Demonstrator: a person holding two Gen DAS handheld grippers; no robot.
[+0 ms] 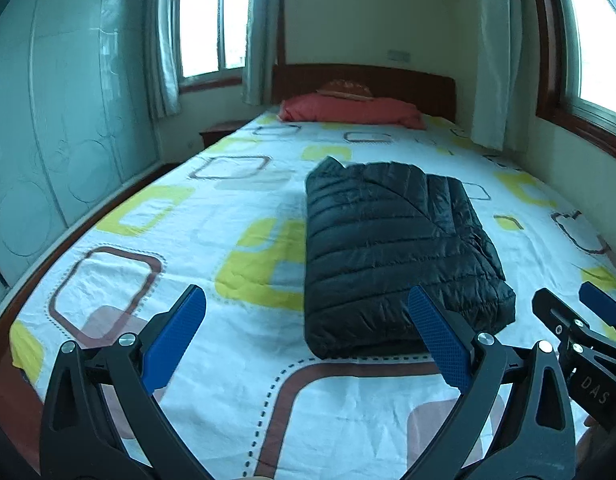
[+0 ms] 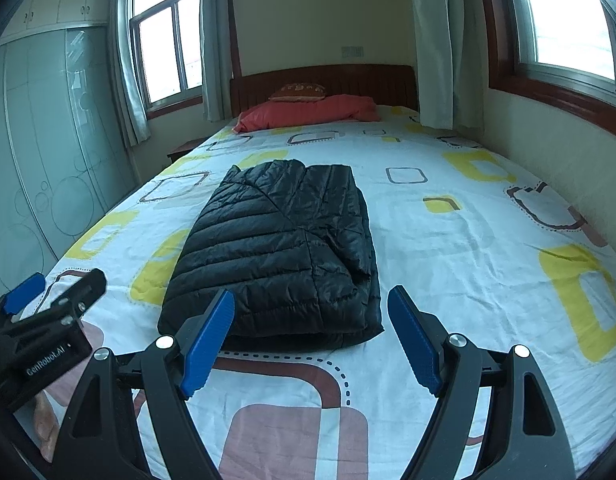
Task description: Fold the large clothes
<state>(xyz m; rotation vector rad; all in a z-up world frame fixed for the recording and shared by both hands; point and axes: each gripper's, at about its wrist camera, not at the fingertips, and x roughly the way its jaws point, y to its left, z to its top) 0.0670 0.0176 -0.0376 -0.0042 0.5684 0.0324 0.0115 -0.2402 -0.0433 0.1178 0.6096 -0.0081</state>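
A black quilted puffer jacket (image 1: 392,248) lies folded into a compact rectangle on the patterned bed sheet (image 1: 187,240); it also shows in the right wrist view (image 2: 279,252). My left gripper (image 1: 305,304) is open and empty, hovering above the sheet just short of the jacket's near edge, toward its left side. My right gripper (image 2: 312,308) is open and empty, held just before the jacket's near right corner. Each gripper shows at the edge of the other's view: the right gripper (image 1: 576,308) and the left gripper (image 2: 59,284).
A red pillow (image 1: 348,110) and a small orange cushion (image 1: 344,90) lie by the wooden headboard (image 1: 364,80). A glass-door wardrobe (image 1: 59,120) stands left of the bed. Windows with curtains (image 1: 211,20) are behind and to the right. A nightstand (image 1: 219,130) sits at the far left.
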